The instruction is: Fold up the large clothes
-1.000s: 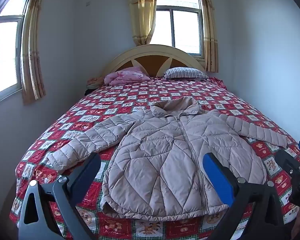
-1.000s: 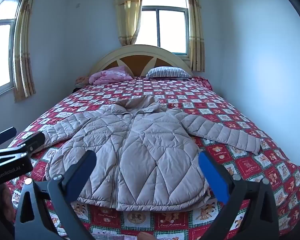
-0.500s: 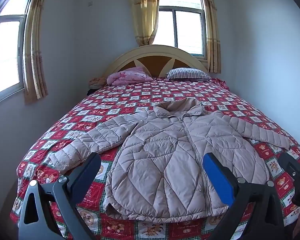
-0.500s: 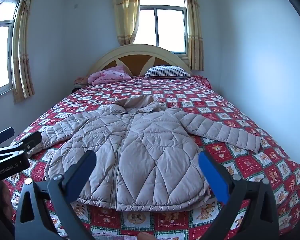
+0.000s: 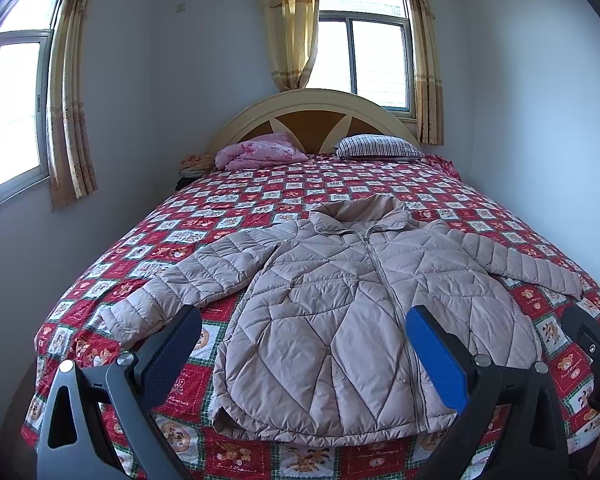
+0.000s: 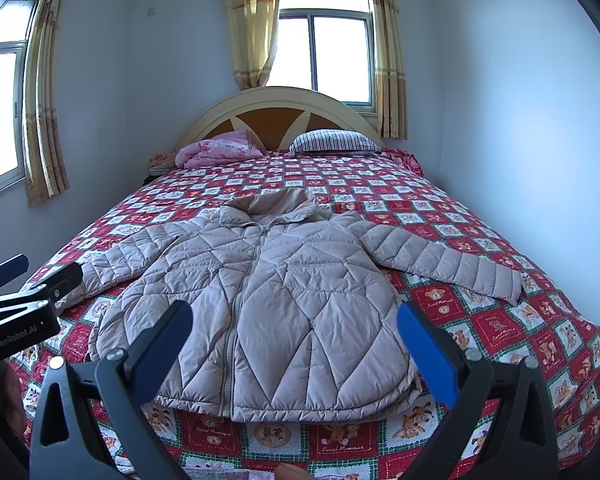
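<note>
Left wrist view: quilted jacket point(image 5: 340, 312) flat, zipped, sleeves spread, at the foot end of the bed point(image 5: 440, 196). Left gripper point(image 5: 304, 344) and right gripper point(image 6: 296, 340), fingers spread, empty, have drawn slightly back from the jacket. Folding not begun.

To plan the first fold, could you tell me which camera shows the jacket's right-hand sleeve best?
The right wrist view: the sleeve lies fully visible down to its cuff. In the left wrist view it runs toward the frame edge, near the right gripper.
</note>
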Available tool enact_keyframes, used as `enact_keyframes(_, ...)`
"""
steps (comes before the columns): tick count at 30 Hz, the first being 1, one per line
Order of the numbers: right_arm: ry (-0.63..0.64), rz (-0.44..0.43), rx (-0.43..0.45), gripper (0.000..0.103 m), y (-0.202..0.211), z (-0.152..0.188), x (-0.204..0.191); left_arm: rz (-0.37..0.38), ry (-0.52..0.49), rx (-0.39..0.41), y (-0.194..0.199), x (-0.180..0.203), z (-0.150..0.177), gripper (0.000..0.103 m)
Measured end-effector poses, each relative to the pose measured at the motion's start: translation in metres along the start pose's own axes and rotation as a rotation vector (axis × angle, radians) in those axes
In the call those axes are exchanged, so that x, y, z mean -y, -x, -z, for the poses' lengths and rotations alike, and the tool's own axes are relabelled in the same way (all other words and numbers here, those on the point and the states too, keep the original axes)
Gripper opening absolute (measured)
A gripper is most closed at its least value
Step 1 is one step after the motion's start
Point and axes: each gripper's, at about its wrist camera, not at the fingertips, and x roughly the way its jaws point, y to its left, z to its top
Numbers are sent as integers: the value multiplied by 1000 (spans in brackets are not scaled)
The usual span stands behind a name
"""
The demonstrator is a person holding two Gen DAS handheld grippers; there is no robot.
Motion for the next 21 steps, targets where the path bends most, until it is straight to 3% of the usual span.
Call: enact_keyframes(21,-1,1,-1,103,-1,1,0,1,0,0,0,-1,0,102)
